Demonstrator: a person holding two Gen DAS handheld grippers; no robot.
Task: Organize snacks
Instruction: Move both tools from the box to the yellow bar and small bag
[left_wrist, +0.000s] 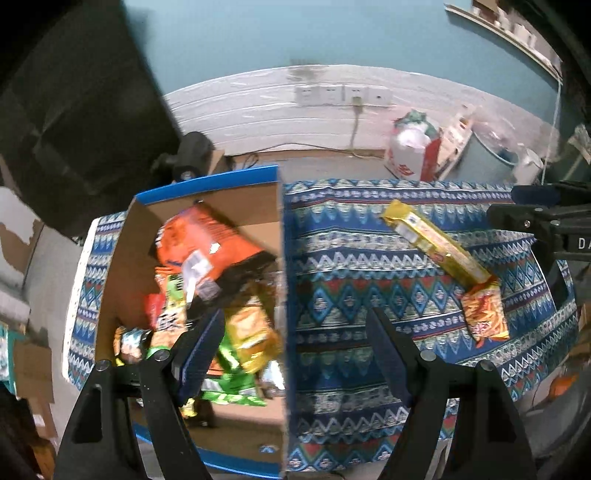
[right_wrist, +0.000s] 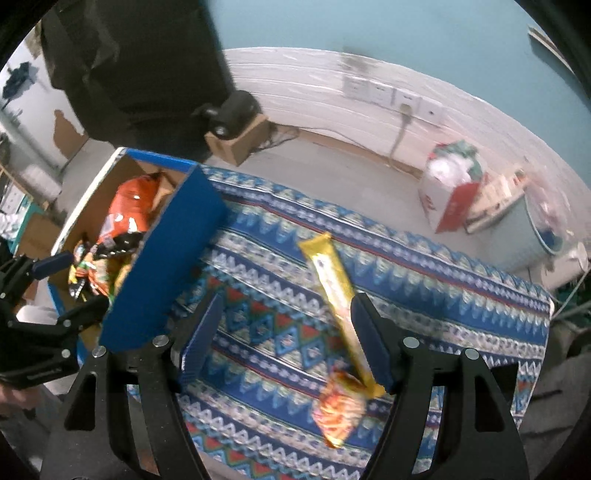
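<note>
While the left gripper (left_wrist: 295, 325) hung spread over the box (left_wrist: 207, 184), holding nothing, the right gripper (right_wrist: 286, 314) also gaped empty above the cloth (right_wrist: 443, 280). On the cloth's right side lay a long yellow pack (right_wrist: 332, 284) (glossy, slanted), its near end overlapping an orange pouch (right_wrist: 338, 410). Crumpled orange and green bags (left_wrist: 207, 243) filled the box.

Yellow packet (right_wrist: 338, 291), blue zigzag-patterned cloth (right_wrist: 424, 280)

text: "DA" | on: right hand-held gripper (left_wrist: 535, 206) body | snack packets: print unreadable
</note>
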